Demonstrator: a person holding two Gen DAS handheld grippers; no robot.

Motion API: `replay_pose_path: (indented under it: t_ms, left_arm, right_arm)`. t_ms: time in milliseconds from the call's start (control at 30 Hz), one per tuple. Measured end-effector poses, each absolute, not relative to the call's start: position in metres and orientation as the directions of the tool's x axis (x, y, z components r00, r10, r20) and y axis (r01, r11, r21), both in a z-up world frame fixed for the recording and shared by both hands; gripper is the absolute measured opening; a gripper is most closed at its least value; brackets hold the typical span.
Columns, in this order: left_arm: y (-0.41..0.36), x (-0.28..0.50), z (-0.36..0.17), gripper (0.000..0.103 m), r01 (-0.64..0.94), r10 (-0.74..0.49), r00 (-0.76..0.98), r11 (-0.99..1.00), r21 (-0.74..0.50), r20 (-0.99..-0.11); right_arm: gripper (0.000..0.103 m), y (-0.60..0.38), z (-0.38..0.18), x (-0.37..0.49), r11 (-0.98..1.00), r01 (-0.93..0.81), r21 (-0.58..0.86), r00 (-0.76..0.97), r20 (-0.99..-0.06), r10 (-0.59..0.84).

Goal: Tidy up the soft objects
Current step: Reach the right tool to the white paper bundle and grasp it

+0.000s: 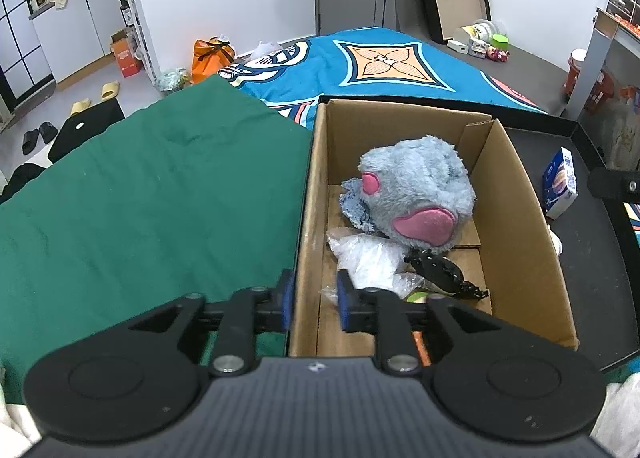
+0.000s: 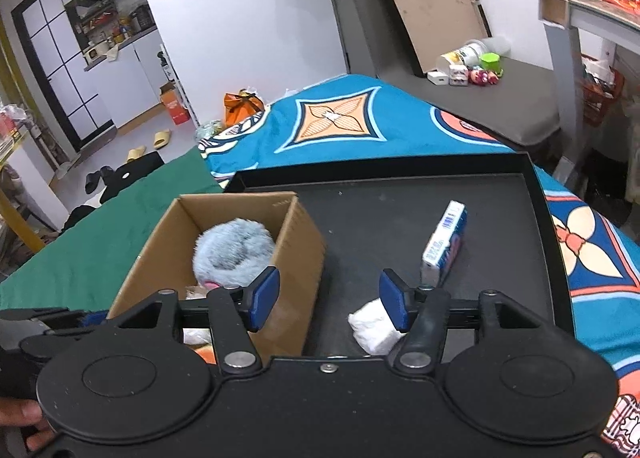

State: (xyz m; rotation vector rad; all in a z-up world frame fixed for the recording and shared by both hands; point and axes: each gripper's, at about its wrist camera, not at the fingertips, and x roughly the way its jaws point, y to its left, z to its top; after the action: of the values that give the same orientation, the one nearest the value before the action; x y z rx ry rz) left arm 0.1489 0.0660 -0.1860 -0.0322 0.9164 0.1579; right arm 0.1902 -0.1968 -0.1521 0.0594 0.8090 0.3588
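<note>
So on the far left it's just flat green cloth [image 1: 140, 193], wrinkly but bare, plenty of room to swing over there. My left gripper [image 1: 311, 300] sits right over the near-left wall of the box [image 1: 310, 177], fingers a little apart with nothing pinched; that cardboard edge runs up between them.

The box is plain brown corrugated, top open, standing in the left corner of a black tray [image 2: 400, 217] with a raised rim. Inside: a fuzzy grey-blue plush [image 1: 416, 185] with pink patches, filling most of the far end, plus a crinkly clear bag [image 1: 368, 258] and something shiny and black [image 1: 444, 272] nearer me. Can't tell what that black thing is.

My right gripper [image 2: 331, 304] hangs over the tray floor just right of the box, fingers released and fairly wide, empty. A soft white wad [image 2: 372, 328] lies on the tray by my right finger [image 2: 394, 306]. Further right a blue-white carton [image 2: 444, 246] stands on edge, open tray floor around it.
</note>
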Motion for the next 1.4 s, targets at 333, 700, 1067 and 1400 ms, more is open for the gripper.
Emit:
replay_pose_path:
  t_ms: [333, 700, 1067, 1400]
  left_arm:
    - [0.052, 0.157, -0.187, 0.057, -0.14, 0.16, 0.596, 0.986, 0.094, -0.787]
    - [0.036, 0.169, -0.196, 0.065, -0.127, 0.208, 0.571, 0.978, 0.165, -0.795]
    - [0.019, 0.18, -0.202, 0.073, -0.107, 0.253, 0.547, 0.966, 0.234, -0.798]
    - [0.011, 0.184, -0.204, 0.077, -0.105, 0.287, 0.531, 0.956, 0.273, -0.797]
  right_arm:
    - [0.058, -0.212, -0.179, 0.2, 0.948, -0.255, 0.192, 0.597, -0.74, 0.31]
    - [0.065, -0.218, -0.21, 0.213, 0.945, -0.249, 0.211, 0.547, -0.775, 0.317]
    - [0.079, -0.213, -0.23, 0.227, 0.942, -0.272, 0.199, 0.513, -0.798, 0.317]
    - [0.046, -0.208, -0.241, 0.23, 0.936, -0.296, 0.189, 0.486, -0.814, 0.318]
